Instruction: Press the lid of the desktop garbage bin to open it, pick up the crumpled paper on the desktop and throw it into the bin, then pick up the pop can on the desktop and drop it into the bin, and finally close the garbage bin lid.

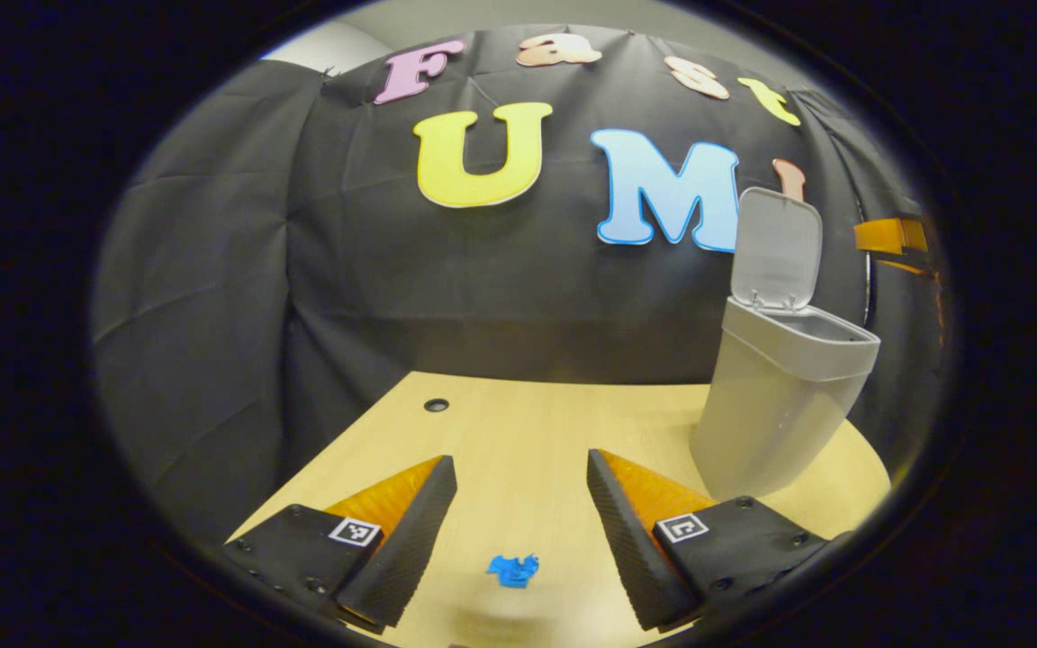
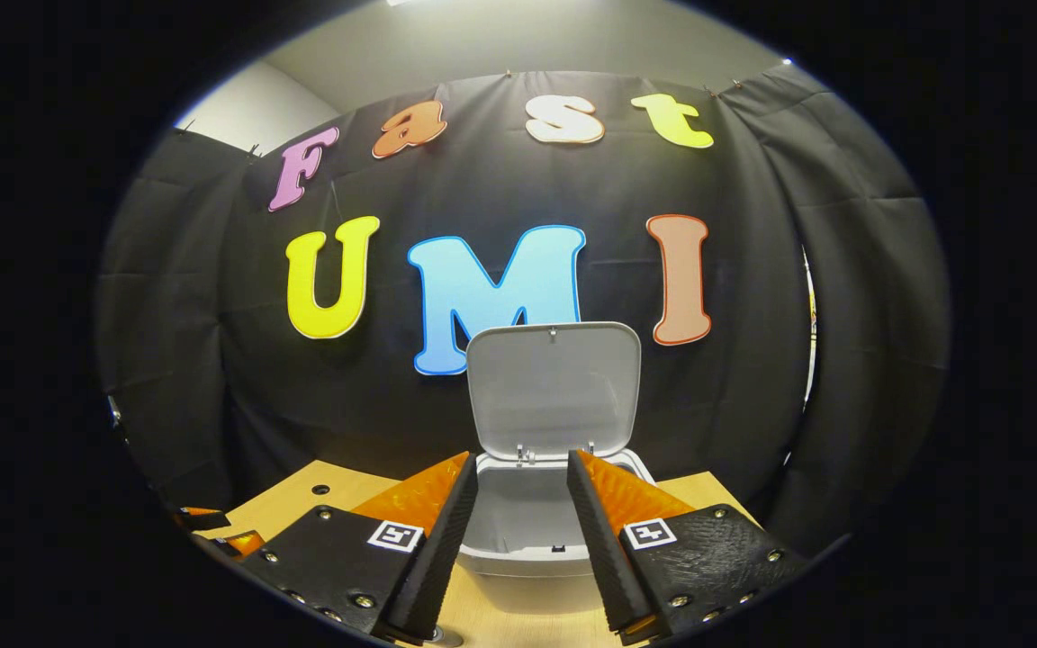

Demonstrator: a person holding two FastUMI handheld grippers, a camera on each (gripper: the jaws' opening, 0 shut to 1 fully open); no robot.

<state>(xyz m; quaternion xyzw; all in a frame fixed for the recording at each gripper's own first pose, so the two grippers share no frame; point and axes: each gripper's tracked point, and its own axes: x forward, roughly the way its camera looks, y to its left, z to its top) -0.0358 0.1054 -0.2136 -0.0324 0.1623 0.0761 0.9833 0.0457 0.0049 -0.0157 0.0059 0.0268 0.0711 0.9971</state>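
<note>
Bin point(image 2: 536, 549) lid point(image 2: 554, 391) up. Both hand-held grippers point(image 1: 518, 513) point(image 2: 518, 531) spread, empty. Advise lowering left squarely over blue paper scrap point(image 1: 512, 570) near counter point(image 1: 518, 423) front edge.

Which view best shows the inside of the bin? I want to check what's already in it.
The right gripper view: it looks straight into the open bin under the raised lid, though little of the bottom shows. The left gripper view shows the bin from the side, its opening seen edge-on.

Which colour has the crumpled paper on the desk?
Blue crumpled paper, clearest in the left gripper view.
</note>
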